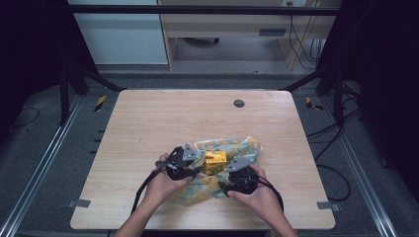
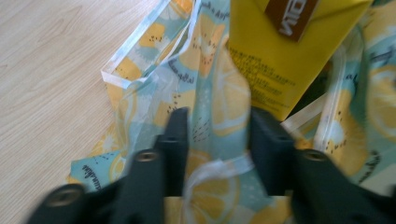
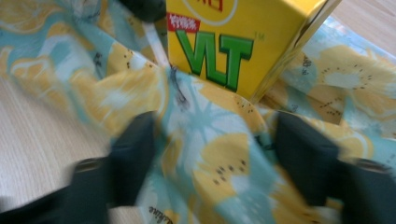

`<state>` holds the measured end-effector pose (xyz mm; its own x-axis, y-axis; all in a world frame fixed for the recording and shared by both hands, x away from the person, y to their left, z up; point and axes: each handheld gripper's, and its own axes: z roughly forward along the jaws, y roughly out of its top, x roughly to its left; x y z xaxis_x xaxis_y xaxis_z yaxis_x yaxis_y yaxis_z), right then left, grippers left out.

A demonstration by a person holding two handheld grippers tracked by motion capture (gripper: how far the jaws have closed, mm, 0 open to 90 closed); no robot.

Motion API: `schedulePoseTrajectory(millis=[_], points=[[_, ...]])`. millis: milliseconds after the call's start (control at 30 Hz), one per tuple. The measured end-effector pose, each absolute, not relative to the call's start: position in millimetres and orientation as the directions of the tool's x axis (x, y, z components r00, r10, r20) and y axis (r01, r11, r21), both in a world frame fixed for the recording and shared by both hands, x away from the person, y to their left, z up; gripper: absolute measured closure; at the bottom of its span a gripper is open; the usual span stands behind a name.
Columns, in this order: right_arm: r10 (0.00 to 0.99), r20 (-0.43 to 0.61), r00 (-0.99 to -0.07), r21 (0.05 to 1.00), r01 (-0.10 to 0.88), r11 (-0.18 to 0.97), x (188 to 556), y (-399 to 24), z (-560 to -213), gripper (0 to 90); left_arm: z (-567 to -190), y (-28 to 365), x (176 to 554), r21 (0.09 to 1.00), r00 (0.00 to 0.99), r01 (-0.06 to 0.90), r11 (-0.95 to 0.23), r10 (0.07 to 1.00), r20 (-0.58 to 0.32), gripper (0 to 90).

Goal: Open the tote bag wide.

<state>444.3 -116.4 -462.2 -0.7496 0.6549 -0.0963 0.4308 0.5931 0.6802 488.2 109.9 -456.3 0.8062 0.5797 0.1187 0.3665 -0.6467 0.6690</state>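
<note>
- Pale wood-grain table (image 1: 148, 123) in a dark-framed bay, grey floor rails either side, desk legs and cables behind. Small dark disc (image 1: 239, 103) sits near the far edge, well apart from the work.
- Work sits at the near-centre edge: a lemon-print bag (image 1: 232, 146), thin glossy film in teal and yellow with white edge strips, crumpled flat around a yellow drink carton (image 1: 216, 160).
- Key relation: carton stands between my two tools, straight ahead of both. In the high view it lies just right of the left gripper (image 1: 191, 159) and just left of the right gripper (image 1: 236, 168); neither is clearly nearer.
- Carton: rigid box, sharp edges, printed card, green lettering on the face towards the right gripper, fine print on the face towards the left.
- Left gripper view: jaws parted, a fold of bag film between them; I can't tell if they pinch it.
- Right gripper view: jaws spread wide over the film, nothing held.
- My guess: next move is lifting the bag wall up around the carton; film is slippery and will bunch.
</note>
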Motion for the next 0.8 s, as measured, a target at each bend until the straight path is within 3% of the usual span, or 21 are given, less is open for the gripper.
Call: schedulePoseTrajectory(millis=[200,267,800], points=[[0.65,-0.067,-0.757,0.704,0.426,0.569,443,-123,-460,79.8,-456,109,490,0.682,0.781,0.395,-0.615,0.616,0.104,84.9],[0.651,-0.051,-0.757,0.715,0.428,0.553,442,-128,-458,86.8,-455,113,493,0.701,0.757,0.416,-0.58,0.648,0.087,87.0],[0.684,0.025,-0.729,0.722,0.487,0.492,426,-168,-476,90.0,-461,148,521,0.701,0.665,0.541,-0.464,0.747,-0.018,87.7]])
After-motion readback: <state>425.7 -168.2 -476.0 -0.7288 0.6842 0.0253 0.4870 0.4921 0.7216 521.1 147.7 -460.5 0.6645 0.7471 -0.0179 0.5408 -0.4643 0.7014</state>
